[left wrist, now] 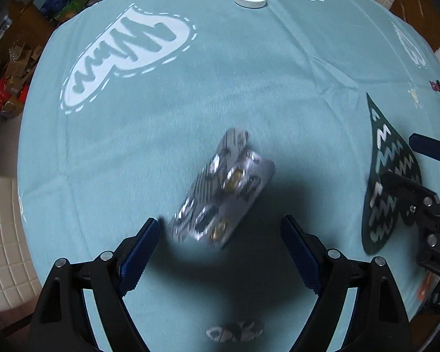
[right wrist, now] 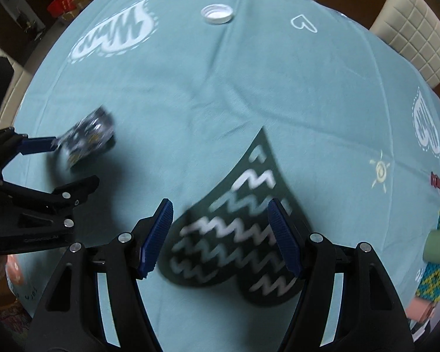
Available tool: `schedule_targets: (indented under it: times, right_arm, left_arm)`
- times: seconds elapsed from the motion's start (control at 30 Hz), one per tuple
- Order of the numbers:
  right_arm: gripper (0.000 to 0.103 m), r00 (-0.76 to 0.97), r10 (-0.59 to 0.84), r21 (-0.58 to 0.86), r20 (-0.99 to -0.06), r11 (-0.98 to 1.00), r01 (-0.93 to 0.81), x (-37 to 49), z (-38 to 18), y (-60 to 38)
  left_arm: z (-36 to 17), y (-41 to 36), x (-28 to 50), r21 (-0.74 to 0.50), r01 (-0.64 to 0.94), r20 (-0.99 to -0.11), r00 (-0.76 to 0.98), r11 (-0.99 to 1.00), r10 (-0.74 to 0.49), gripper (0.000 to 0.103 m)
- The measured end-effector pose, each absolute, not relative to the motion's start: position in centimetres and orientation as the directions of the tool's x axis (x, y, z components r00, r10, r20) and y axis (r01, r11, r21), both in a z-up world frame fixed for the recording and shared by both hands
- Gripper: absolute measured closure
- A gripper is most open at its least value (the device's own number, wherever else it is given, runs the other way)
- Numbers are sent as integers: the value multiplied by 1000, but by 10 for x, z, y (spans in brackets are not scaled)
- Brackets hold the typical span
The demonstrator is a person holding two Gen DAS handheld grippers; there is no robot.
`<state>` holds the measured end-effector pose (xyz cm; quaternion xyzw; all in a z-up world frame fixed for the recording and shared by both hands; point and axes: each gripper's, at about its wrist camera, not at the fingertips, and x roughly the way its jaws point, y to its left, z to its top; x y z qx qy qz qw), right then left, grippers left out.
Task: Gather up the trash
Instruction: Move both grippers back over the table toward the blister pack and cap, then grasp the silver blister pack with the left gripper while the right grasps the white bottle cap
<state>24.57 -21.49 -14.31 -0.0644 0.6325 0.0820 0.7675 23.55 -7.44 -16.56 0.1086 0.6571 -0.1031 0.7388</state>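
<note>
Left tool [left wrist: 220, 228]: fingers spread, empty, low over the surface [left wrist: 249, 88], which was covered in pale blue printed cloth. Silver blister pack [left wrist: 223, 187]: lay just ahead of and between its blue fingertips, blurred; whether it touched the left pad could not be told. Right tool [right wrist: 220, 234]: fingers spread, empty, poised above a dark heart print [right wrist: 237, 234] with zigzag lines. White bottle cap [right wrist: 217, 13]: open side up, at the far edge, well apart from both tools.
</note>
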Motion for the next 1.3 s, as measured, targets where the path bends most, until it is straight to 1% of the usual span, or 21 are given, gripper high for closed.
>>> schedule_targets:
  times: [0.17,0.2,0.27,0.3,0.33,0.4,0.53,0.7,0.9,1.0,1.07,1.1,1.13,1.17,1.3]
  right_arm:
    - [35,181,65,20,-981,970,-240,277,-147,-211]
    - [35,180,66,19,-981,968,-249,275,-147,-206]
    - [35,181,69,18,-981,963,-271,282,-149,-200]
    - [35,183,71,17,-981,960,-278,286,-149,-197]
    - [35,185,71,15,-980,957,-289,293,-150,-193]
    - [35,195,69,7,-978,954,-300,301,-151,-188]
    - [35,223,64,-10,-973,949,-316,331,-152,-175]
    - [35,250,39,-41,-967,951,-306,388,-155,-169]
    - [34,256,37,-39,-966,957,-286,435,-156,-163]
    - [34,230,67,4,-971,965,-264,451,-156,-161]
    - [37,229,68,6,-971,966,-260,458,-155,-157]
    - [42,232,70,5,-970,963,-268,458,-154,-156]
    - [54,236,70,3,-969,962,-274,458,-153,-158]
    - [60,239,64,-5,-969,960,-280,454,-150,-158]
    - [61,237,57,-20,-970,950,-311,425,-145,-151]
  left_arm:
    - [-164,-76,253,31,299,-993,120,954,-5,21]
    - [-162,-74,256,31,298,-992,126,954,-8,26]
    - [-157,-74,261,26,306,-990,137,952,-17,44]
    - [-153,-74,264,28,314,-990,143,949,-18,63]
    - [-150,-72,267,30,322,-991,135,946,-14,68]
    - [-146,-63,277,3,322,-992,120,947,-38,72]
    - [-130,-39,301,38,297,-987,160,954,-11,72]
    - [-125,-12,338,69,262,-984,177,963,22,72]
    - [-133,-17,363,106,272,-981,185,956,56,71]
    - [-131,-26,373,102,282,-983,178,954,53,71]
    - [-132,-27,384,103,284,-983,177,953,53,71]
    - [-132,-29,382,102,284,-983,176,954,52,71]
    - [-134,-32,386,99,280,-984,173,955,51,71]
    - [-136,-30,389,97,278,-984,171,956,50,71]
    - [-139,-31,377,89,277,-986,161,957,45,71]
